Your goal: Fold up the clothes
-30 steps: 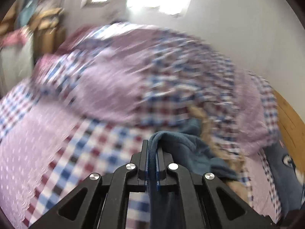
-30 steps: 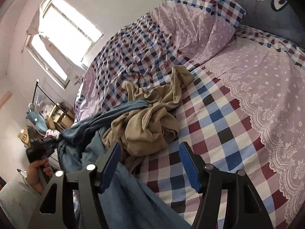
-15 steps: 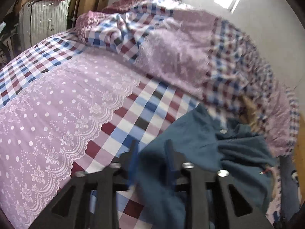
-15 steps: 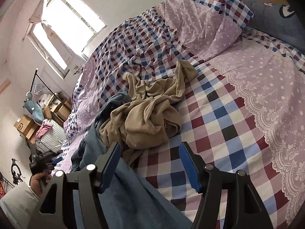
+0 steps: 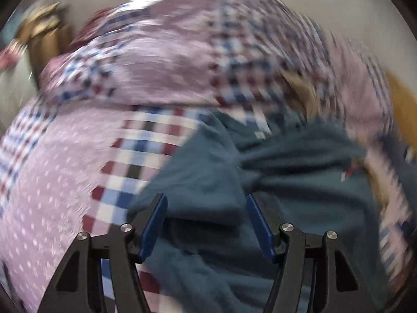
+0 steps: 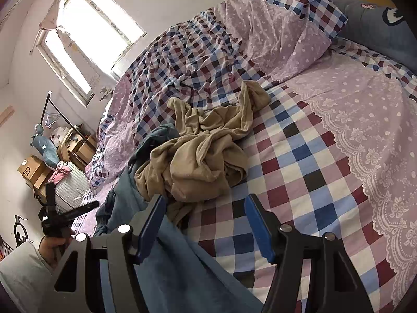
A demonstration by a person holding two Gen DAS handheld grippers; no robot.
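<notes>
Left wrist view, blurred: left claw spread and opening wider, pads clear of cloth, nothing pinched. Rumpled teal-blue soft garment directly ahead of and beneath the blue pads, spilling between them and on toward the right. Checked red, blue and white quilt with lilac dotted lace panels bare to the left of the teal garment. Smear of tan above and right of it, too blurred to read.

Right wrist view, sharp: right claw spread wide, holding nothing, poised over the bed. Teal garment draped under its left finger and running as a long band from the near edge up and leftward toward the other hand gripping its tool at far left. Crumpled tan soft garment just beyond the teal garment's upper end, overlapping it. Lilac lace-trimmed pillow well beyond the tan heap.

Judged: teal band stretched between both claws, one end near each; probably laid out for flattening, fold not yet begun.
</notes>
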